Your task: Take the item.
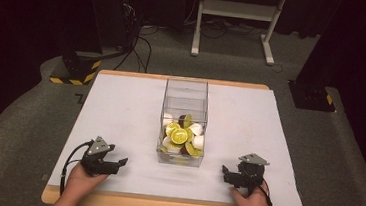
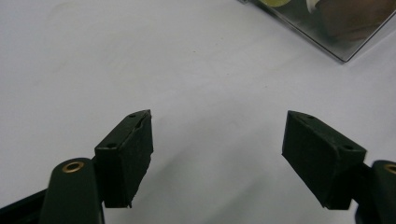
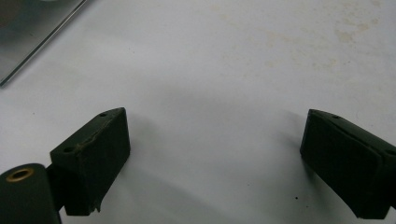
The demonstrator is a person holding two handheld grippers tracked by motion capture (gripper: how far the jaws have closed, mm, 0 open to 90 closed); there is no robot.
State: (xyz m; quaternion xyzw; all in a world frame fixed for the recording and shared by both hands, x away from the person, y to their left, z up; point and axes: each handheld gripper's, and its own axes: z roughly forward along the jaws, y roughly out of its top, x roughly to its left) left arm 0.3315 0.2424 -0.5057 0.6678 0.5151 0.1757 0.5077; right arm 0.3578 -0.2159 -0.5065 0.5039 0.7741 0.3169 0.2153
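A clear plastic box (image 1: 183, 120) with yellow-green, white and brown pieces inside stands in the middle of the white table (image 1: 120, 112). The left gripper (image 1: 119, 163) and the right gripper (image 1: 225, 173) rest on the table on either side of it, well apart from it, both with jaws apart and nothing between them.

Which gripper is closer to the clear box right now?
Left, narrowly. The left gripper sits just off the clear box's near-left corner; the right gripper sits slightly farther off its near-right corner. Both rest on the table, jaws open and empty.
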